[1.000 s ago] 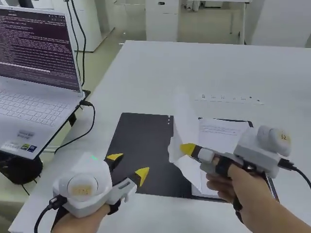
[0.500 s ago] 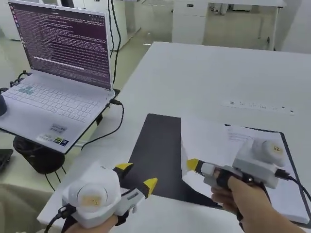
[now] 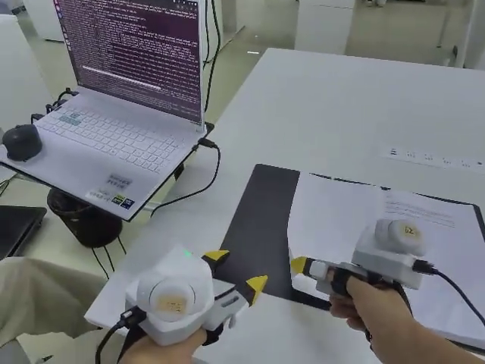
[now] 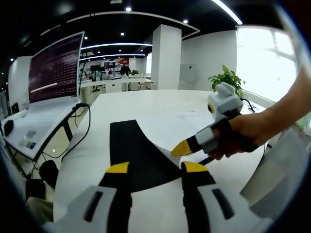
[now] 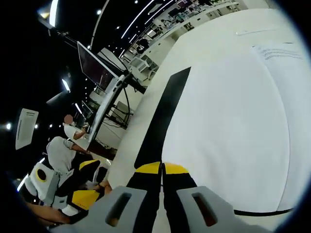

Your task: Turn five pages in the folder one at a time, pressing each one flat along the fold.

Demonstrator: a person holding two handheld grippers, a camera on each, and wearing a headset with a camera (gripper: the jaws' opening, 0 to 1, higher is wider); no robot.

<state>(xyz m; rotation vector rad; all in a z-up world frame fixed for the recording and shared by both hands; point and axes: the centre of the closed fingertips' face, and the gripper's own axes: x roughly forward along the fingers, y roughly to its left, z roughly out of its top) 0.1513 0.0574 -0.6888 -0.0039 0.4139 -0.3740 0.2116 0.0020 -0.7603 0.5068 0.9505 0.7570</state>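
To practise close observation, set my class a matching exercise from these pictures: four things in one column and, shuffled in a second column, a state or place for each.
Things
1. left gripper
2. right gripper
3. open silver laptop
4. round black mouse

States or places
A. shut on the white page
B. beside the laptop's left edge
C. jaws apart, holding nothing
D. screen lit with lines of text

Pairs: 1-C, 2-A, 3-D, 4-B

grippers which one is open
The left gripper: its yellow jaw tips stand apart near the black cover, while the right gripper is shut on the page.
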